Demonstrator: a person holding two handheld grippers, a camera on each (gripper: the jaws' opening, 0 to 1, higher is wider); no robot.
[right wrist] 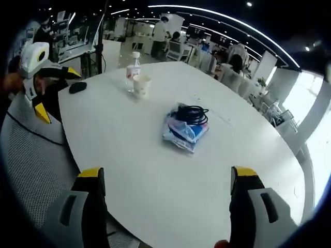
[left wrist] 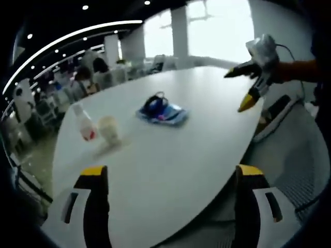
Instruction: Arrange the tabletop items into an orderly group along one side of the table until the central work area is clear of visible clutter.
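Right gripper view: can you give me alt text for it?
A white table holds a blue bag with a black cable coiled on top, plus a bottle and paper cup side by side farther back. The right gripper is open and empty; the left gripper is at the table's left edge.

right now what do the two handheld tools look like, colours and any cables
Each tool has two dark jaws capped with yellow tips, on grey-white bodies. In the left gripper view the right tool has a whitish-grey housing with a thin dark cable trailing off, held by an orange sleeve. In the right gripper view the left tool has a white housing.
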